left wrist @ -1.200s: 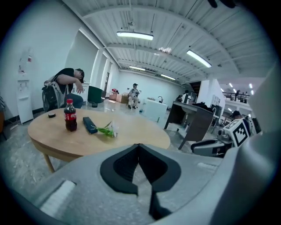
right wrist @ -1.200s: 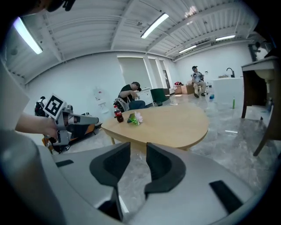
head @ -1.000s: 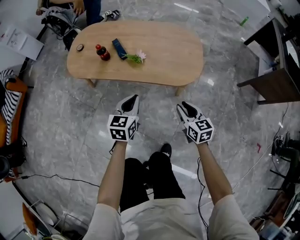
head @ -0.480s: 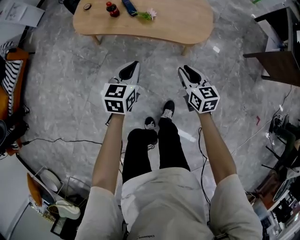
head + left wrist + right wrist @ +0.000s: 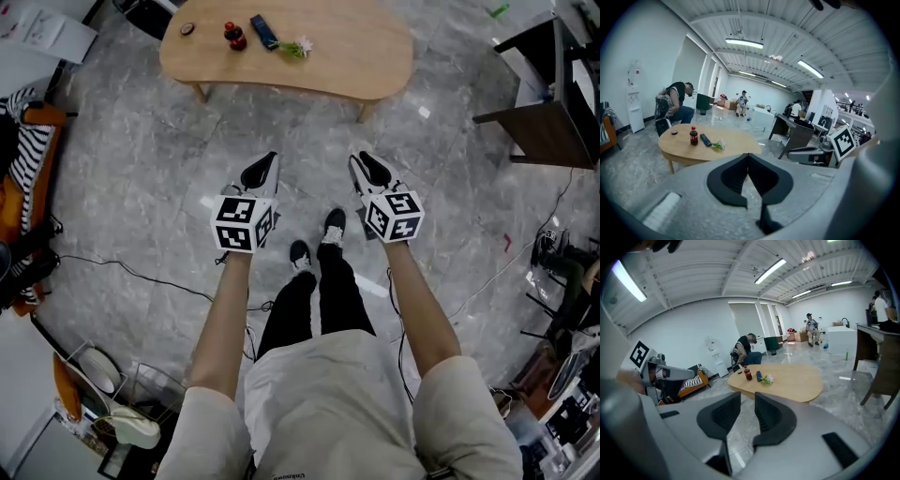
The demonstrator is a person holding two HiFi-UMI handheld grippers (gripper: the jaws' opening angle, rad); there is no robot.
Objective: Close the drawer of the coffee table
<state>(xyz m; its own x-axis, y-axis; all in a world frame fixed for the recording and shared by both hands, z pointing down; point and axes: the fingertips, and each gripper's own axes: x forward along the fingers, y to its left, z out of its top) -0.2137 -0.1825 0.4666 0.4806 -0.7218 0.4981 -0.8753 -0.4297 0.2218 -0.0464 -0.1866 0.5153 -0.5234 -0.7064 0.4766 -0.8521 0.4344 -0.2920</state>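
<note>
The coffee table (image 5: 300, 52) stood at the far side of the floor (image 5: 141, 169), well apart from both grippers (its drawer could not be made out). The left gripper (image 5: 265, 164) had its jaws together at the tips, empty. The right gripper (image 5: 366, 166) had its jaws apart and closing, with nothing between them.

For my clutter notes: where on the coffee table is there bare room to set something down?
The oval light-wood coffee table is bare from the pink flower sprig to its right end. Crowded left: small dark disc, dark cola bottle, dark blue flat box.
</note>
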